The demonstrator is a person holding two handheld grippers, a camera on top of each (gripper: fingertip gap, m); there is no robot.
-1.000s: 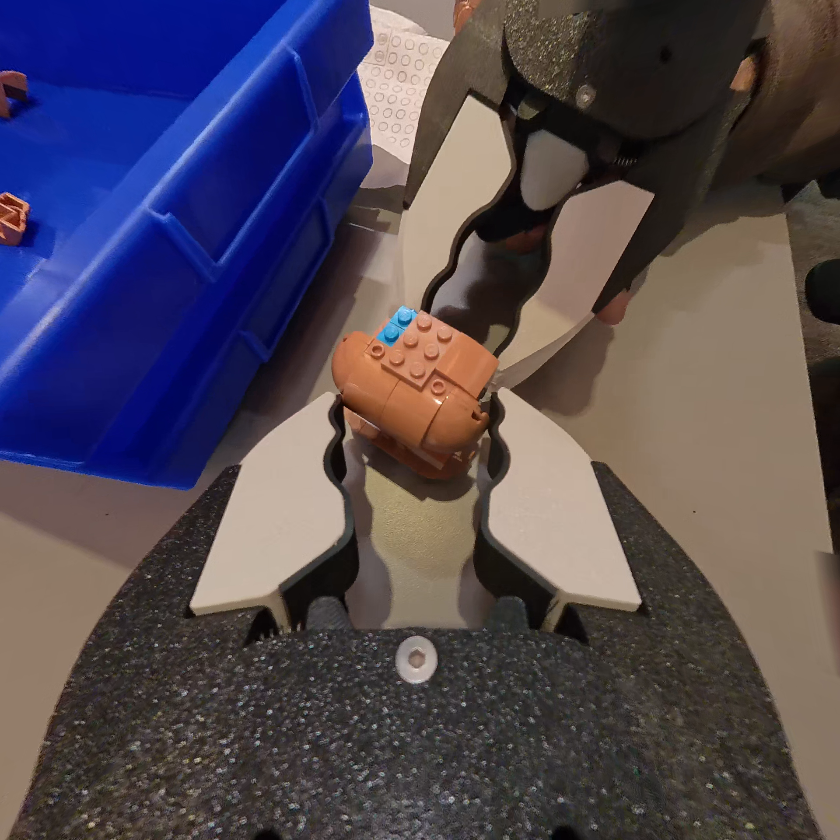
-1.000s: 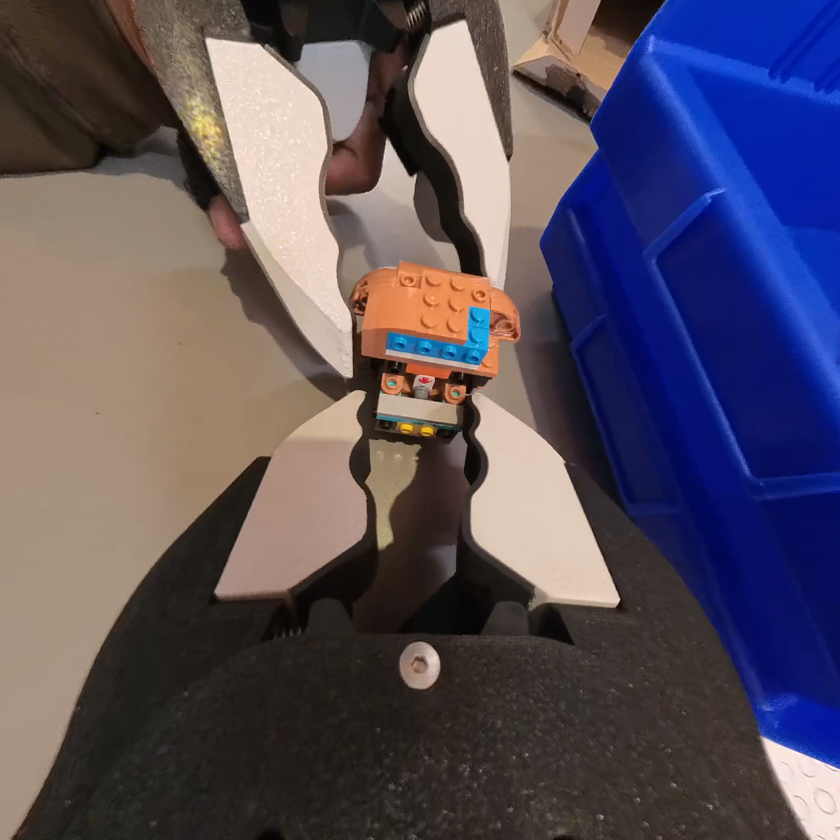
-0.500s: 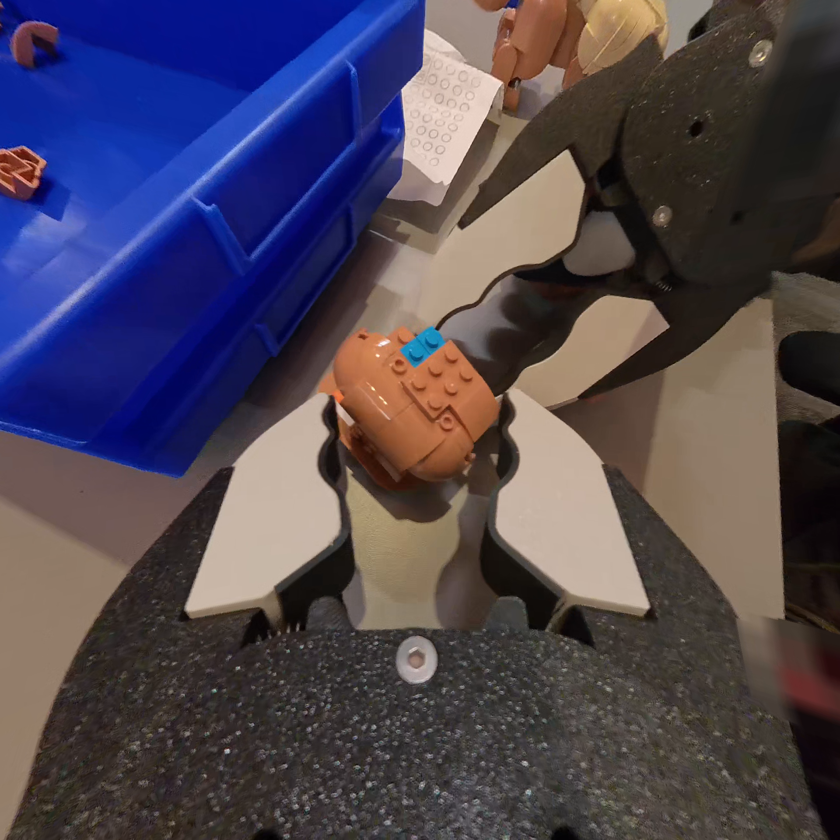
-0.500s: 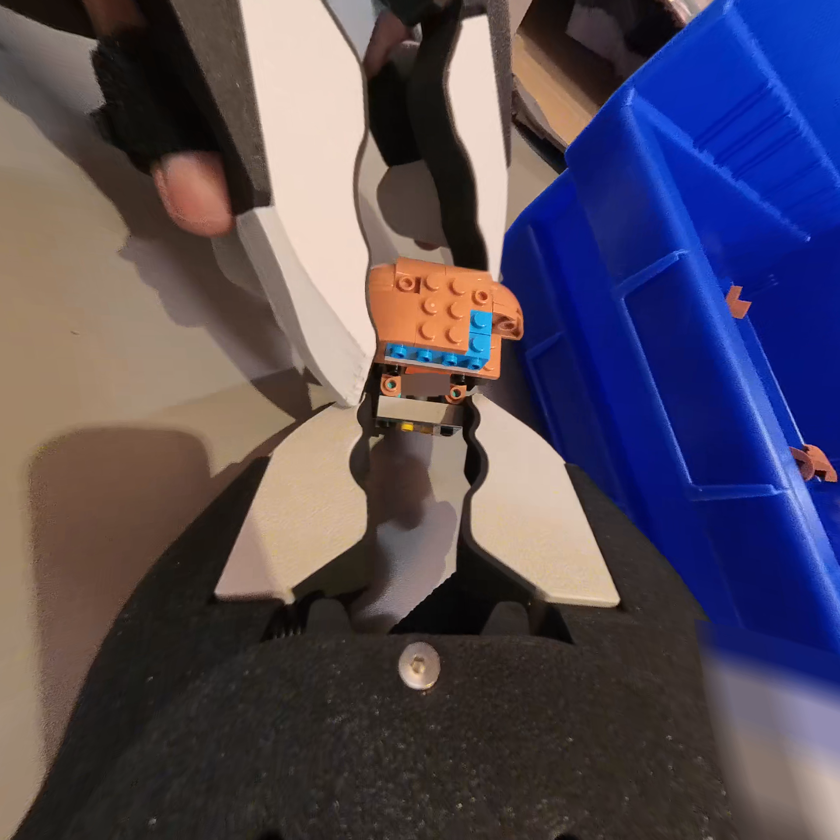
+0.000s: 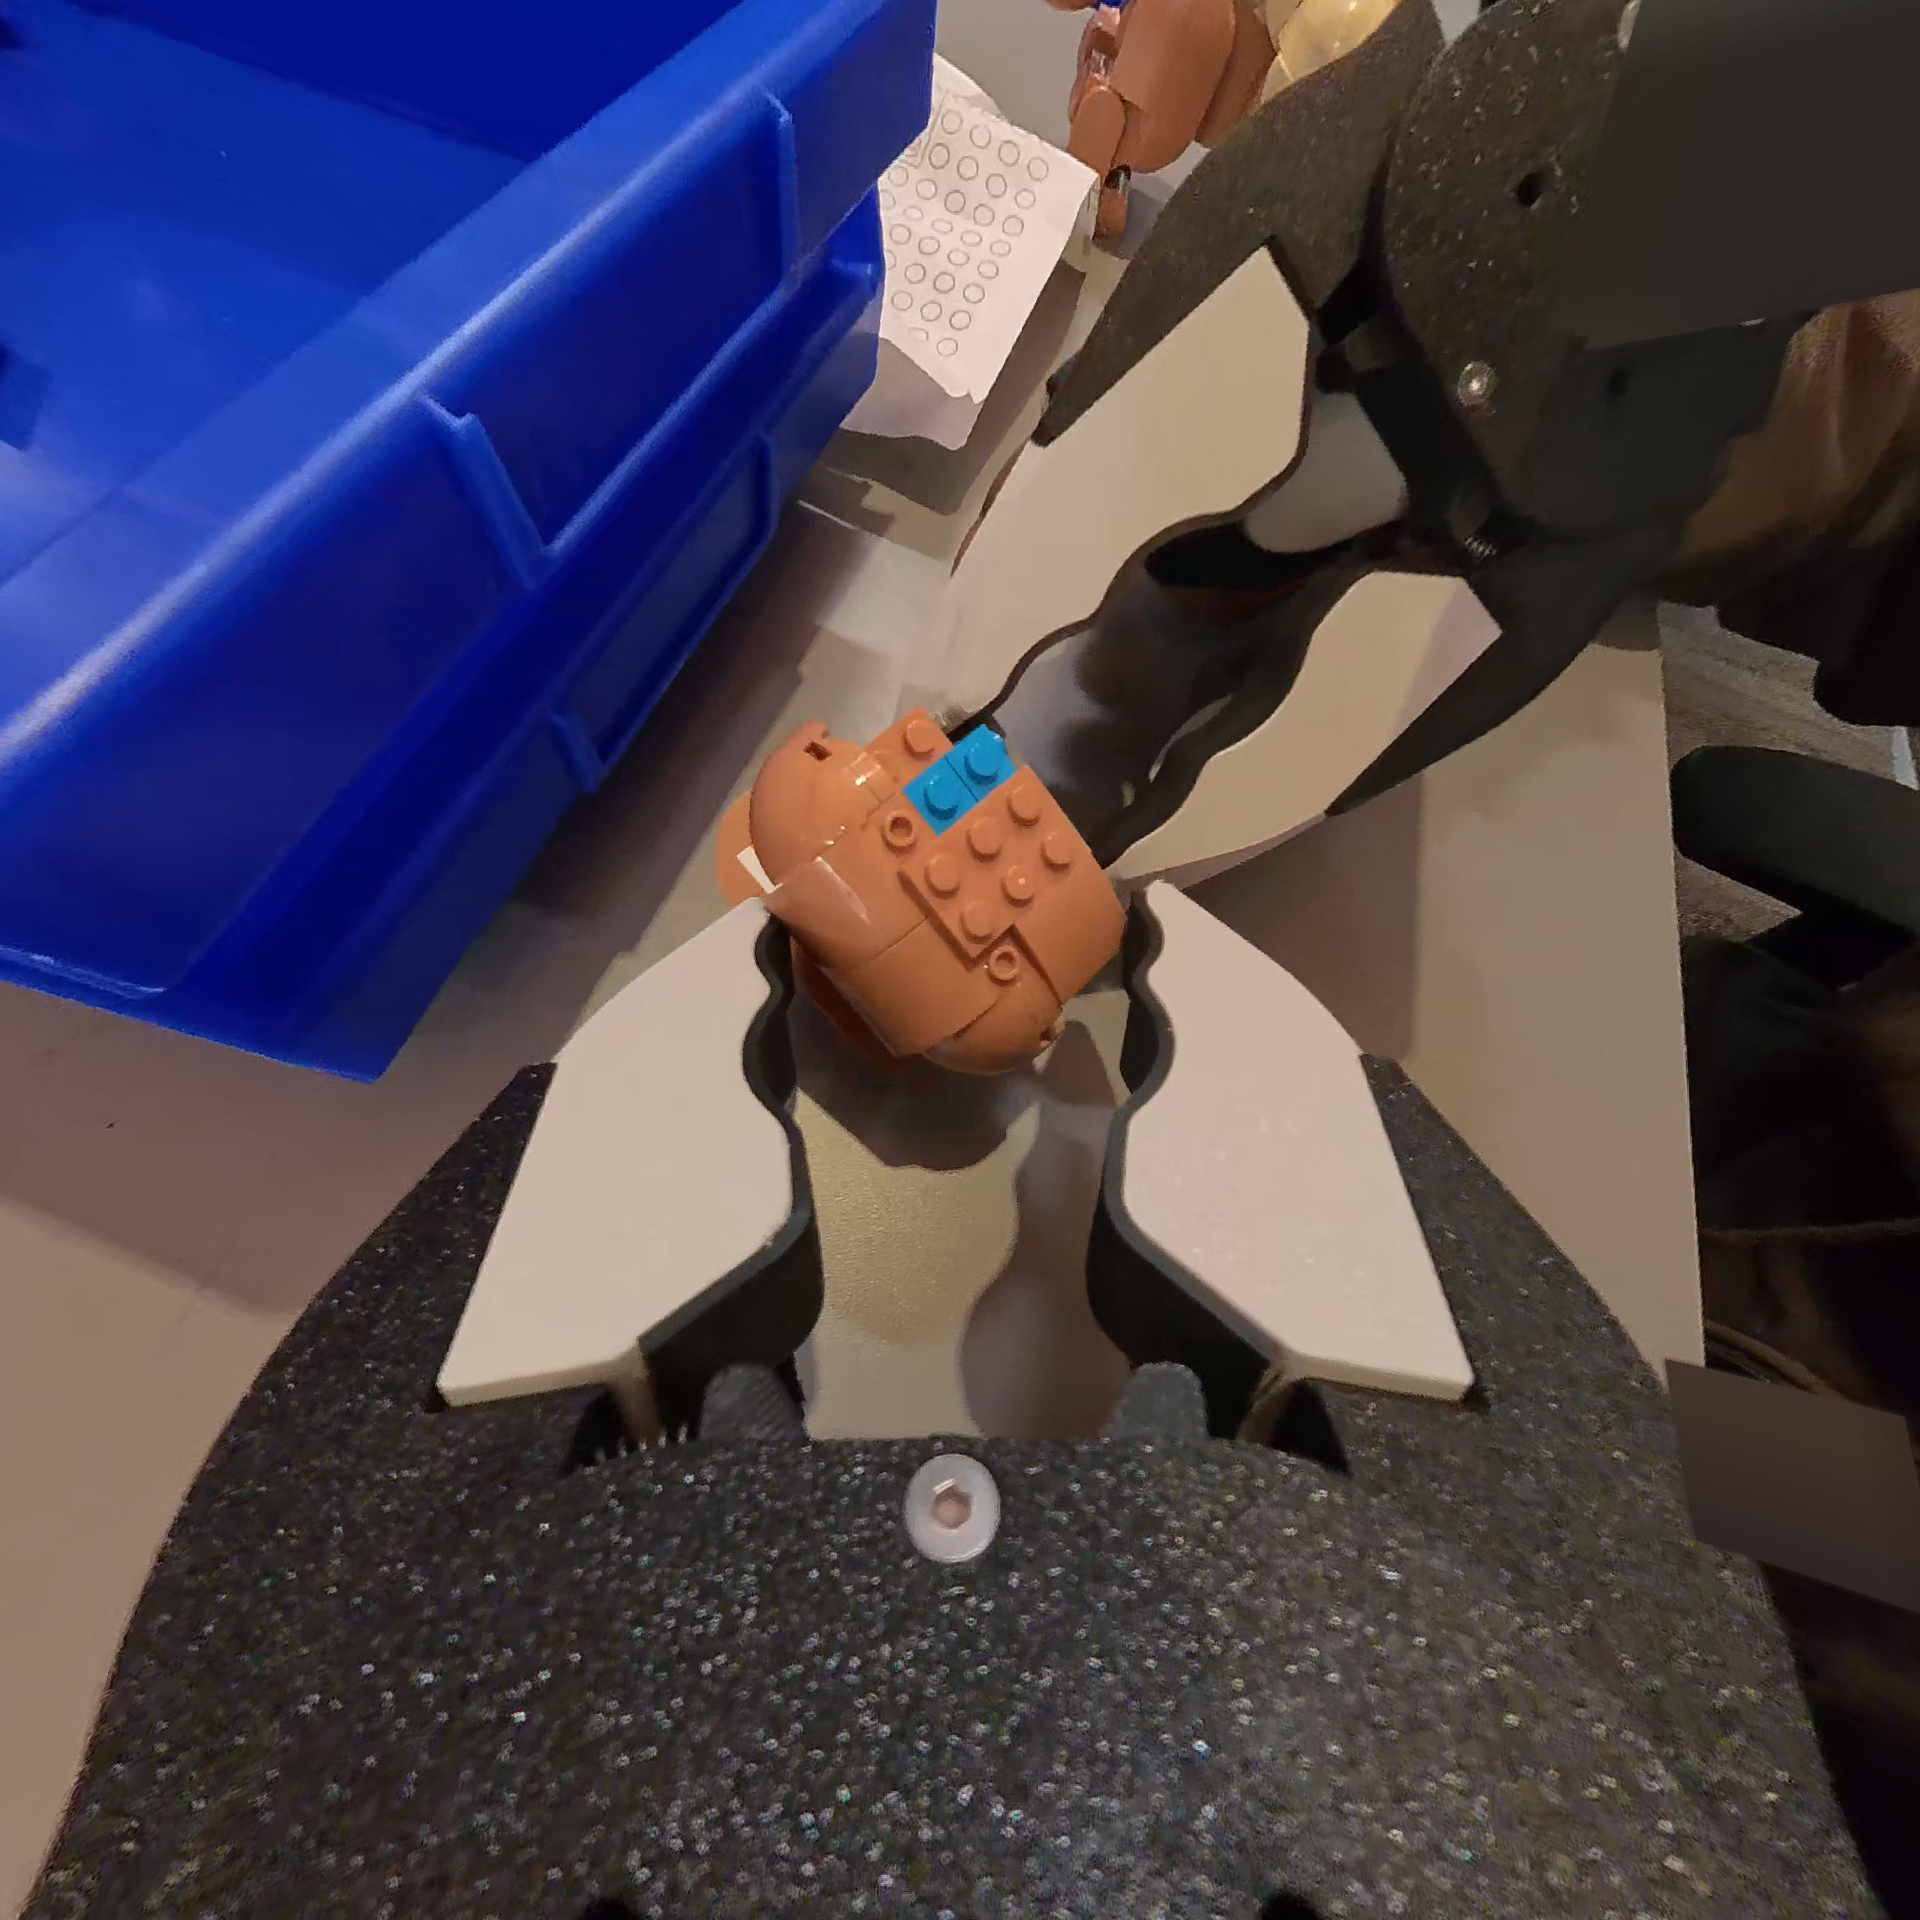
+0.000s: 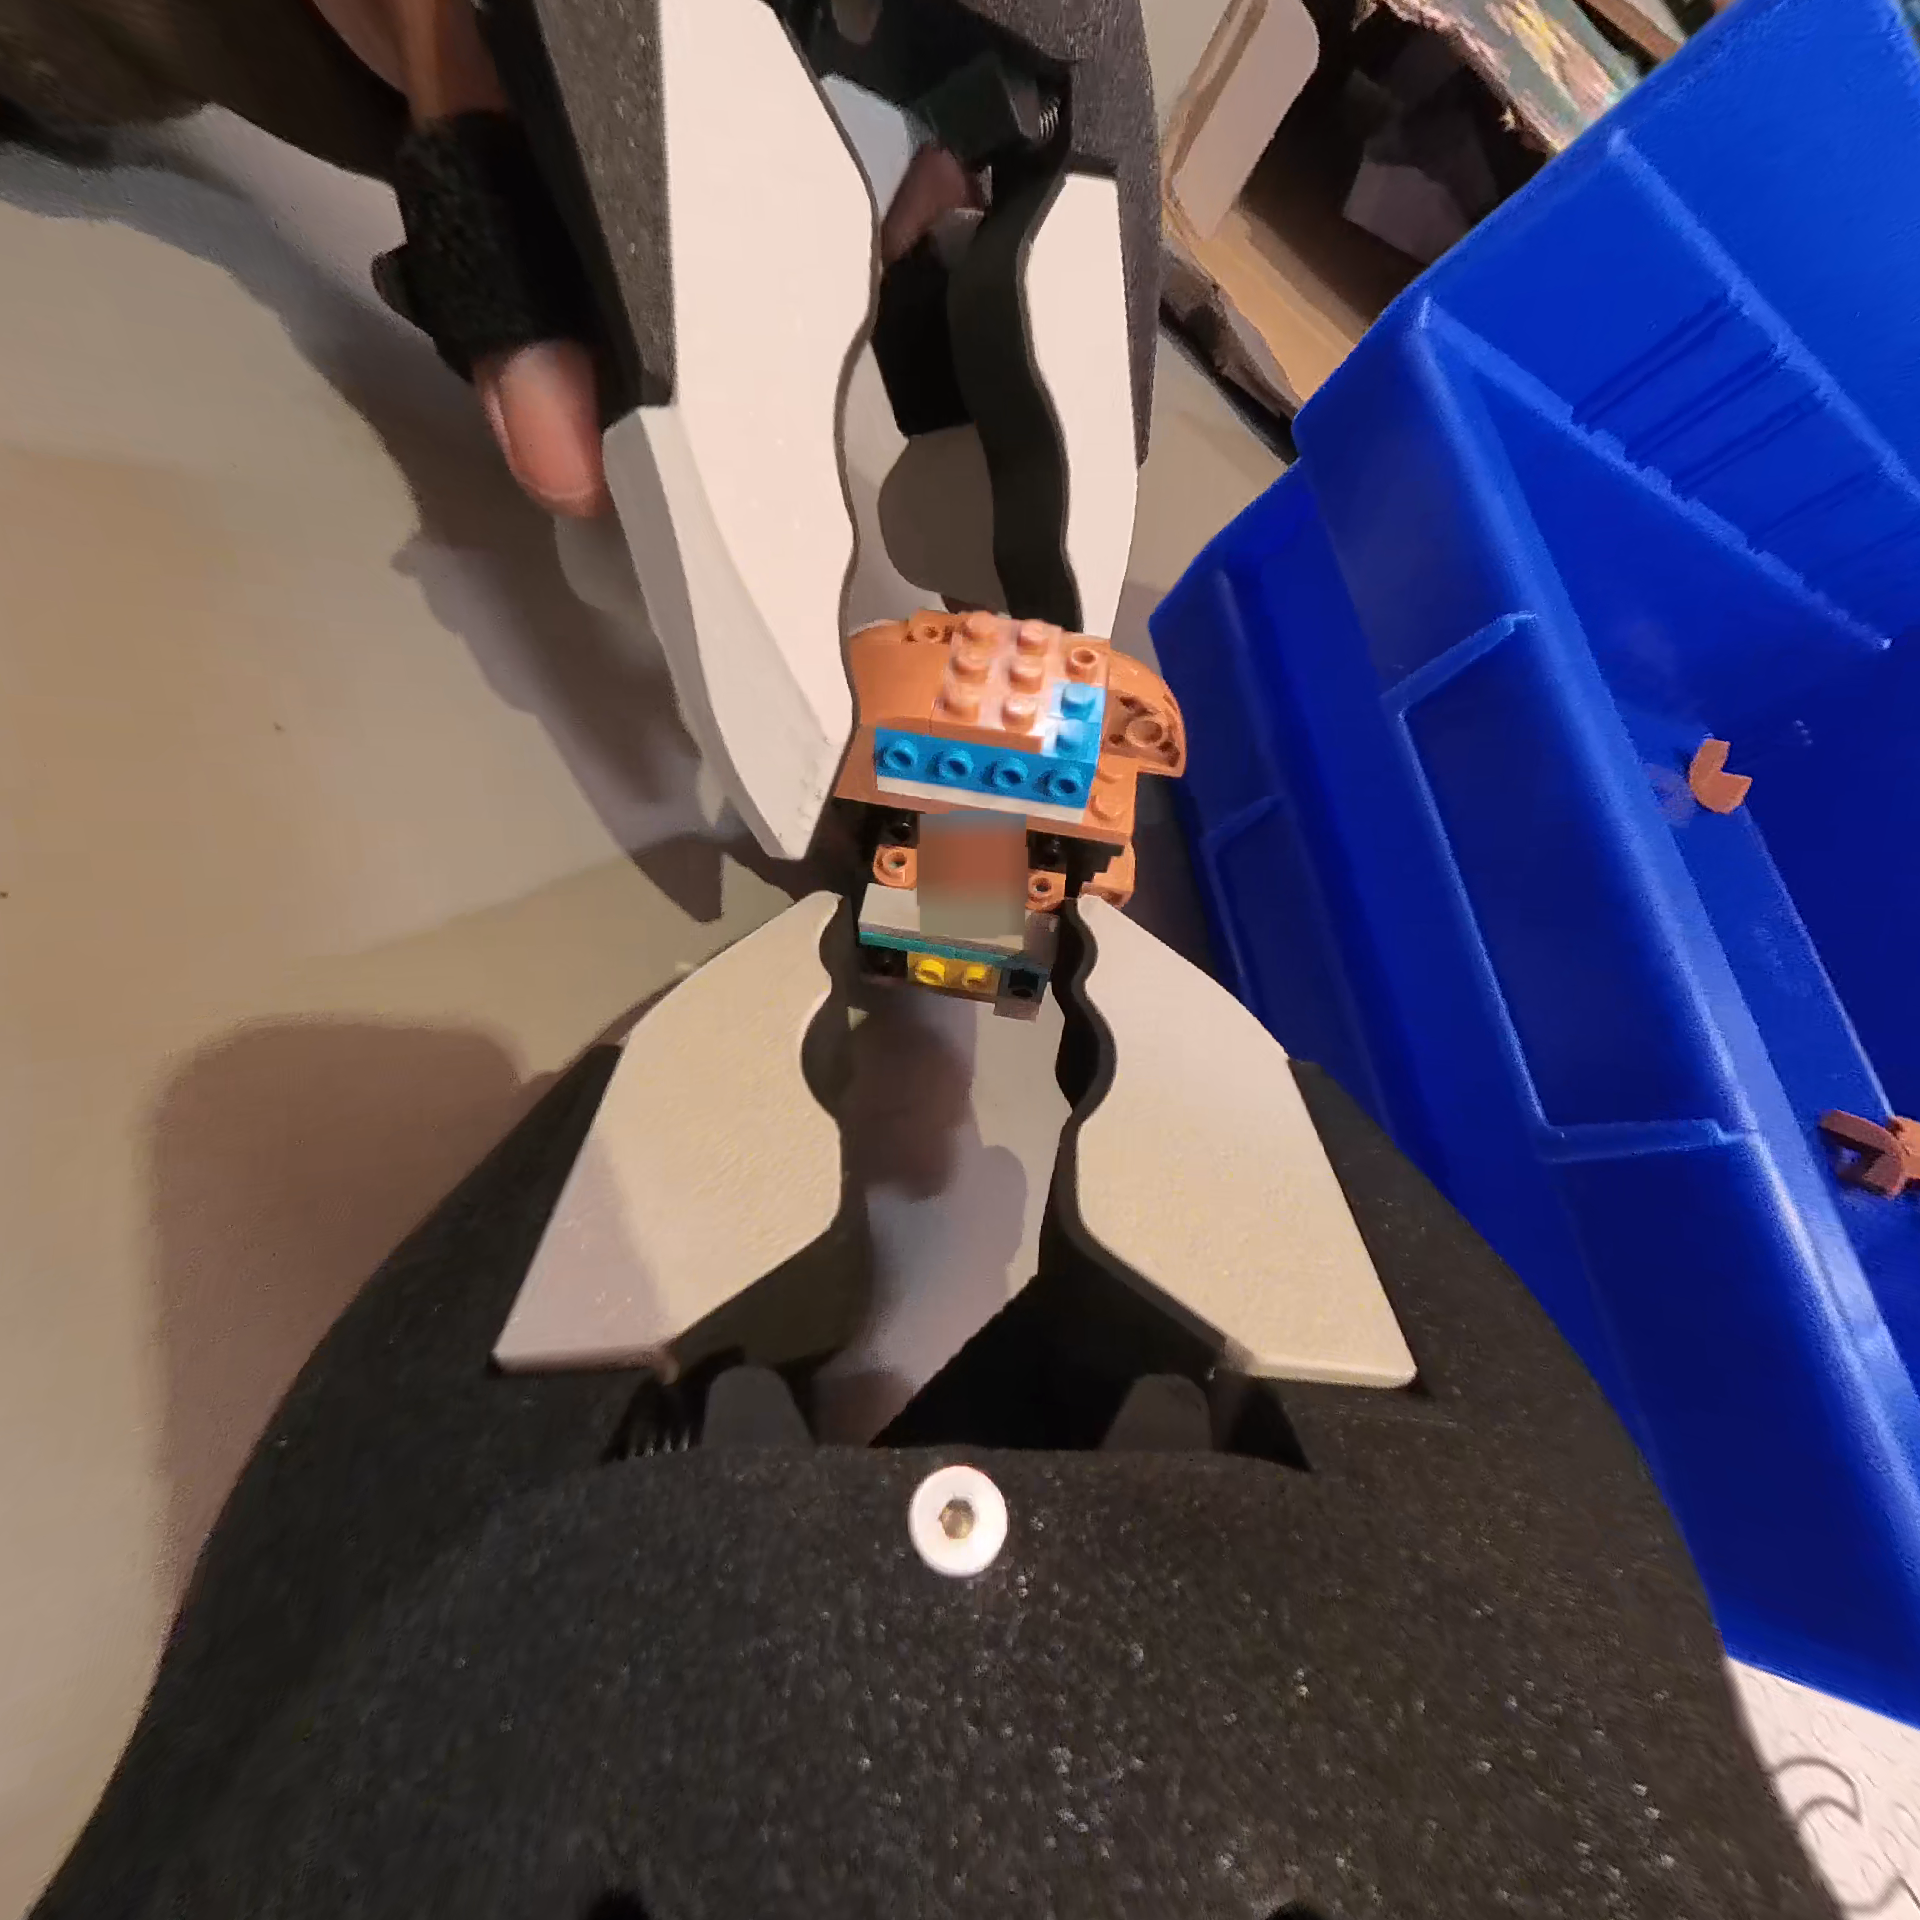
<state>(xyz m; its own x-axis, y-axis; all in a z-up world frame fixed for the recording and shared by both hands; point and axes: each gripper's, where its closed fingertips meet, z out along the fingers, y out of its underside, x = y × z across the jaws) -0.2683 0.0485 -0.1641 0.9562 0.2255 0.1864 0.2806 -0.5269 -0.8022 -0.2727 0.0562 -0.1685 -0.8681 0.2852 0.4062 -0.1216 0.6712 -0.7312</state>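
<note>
Left wrist view: showed the left gripper with jaws partly closed, pinching the rounded orange shell of a small brick model near the fingertips. Met the right gripper head-on from the far side, jaws likewise narrowed around the model's other end. Right wrist view: confirmed that hold, with the right gripper clamped on the lower block of the brick model, the part with yellow studs, while the left gripper pressed on the orange cap with its blue strip. Looked to hang just above the desk, a shadow beneath, gripped from both ends, right beside the outer wall of a blue bin and not inside it. Caught two small brown pieces lying loose on the floor of the blue bin; could not make out the rest of its contents. Beyond the bin, lay a white sheet printed with circles and stood a tan brick figure, both well apart from the jaws. Showed a gloved finger against the left gripper's body.
</note>
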